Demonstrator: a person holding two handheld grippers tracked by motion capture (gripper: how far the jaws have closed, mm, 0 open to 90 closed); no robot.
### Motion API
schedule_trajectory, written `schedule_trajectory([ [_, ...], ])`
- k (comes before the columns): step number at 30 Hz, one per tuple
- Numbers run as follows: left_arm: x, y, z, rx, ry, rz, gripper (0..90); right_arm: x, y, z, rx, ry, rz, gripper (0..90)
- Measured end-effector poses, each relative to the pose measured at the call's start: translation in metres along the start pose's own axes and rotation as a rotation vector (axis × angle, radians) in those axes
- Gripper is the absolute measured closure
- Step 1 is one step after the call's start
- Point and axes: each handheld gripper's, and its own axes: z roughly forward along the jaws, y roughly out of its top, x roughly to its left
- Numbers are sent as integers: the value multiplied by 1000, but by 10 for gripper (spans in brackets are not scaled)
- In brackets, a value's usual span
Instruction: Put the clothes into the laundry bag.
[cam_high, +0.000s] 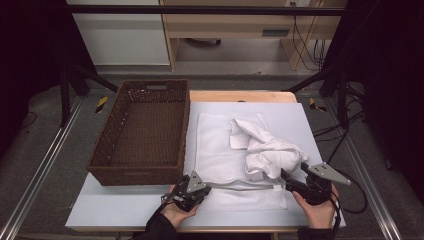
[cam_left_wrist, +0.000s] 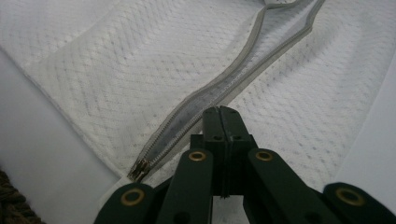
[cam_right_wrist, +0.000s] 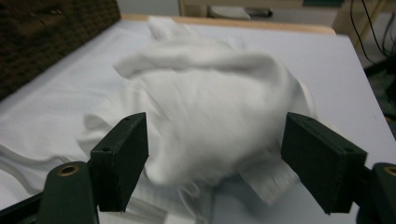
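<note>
One camera sits high up on the person's side and looks forward and down at the whole surface (cam_high: 300, 130). One camera rides on the left claw (cam_left_wrist: 219, 112) and looks very close at the mesh bag (cam_left_wrist: 140, 70). One rides on the right claw (cam_right_wrist: 215, 154), close to the white cloth (cam_right_wrist: 210, 116). The high view shows both too.

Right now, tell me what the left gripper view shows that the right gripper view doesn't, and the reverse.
Left gripper view alone: the mesh laundry bag's zipper up close, partly unzipped, its pull near the bag's corner, and the left gripper with its jaws shut at the zipper's edge. Right gripper view alone: the crumpled white cloth, blurred, beyond the right gripper, whose jaws stand wide apart, plus the table's far edge. Both share the white mesh bag on the table and a bit of the wicker basket.
</note>
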Motion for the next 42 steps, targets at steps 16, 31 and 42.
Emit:
schedule_trajectory([
  [16, -13, -3, -1, 21, 0, 53, 900, 67, 17, 112, 226, 14, -179, 158],
  [31, -9, -2, -1, 28, -7, 40, 900, 24, 20, 69, 210, -26, -99, 712],
  [42, -10, -3, -3, 14, -18, 22, 900, 15, -1, 73, 177, 2, -78, 535],
])
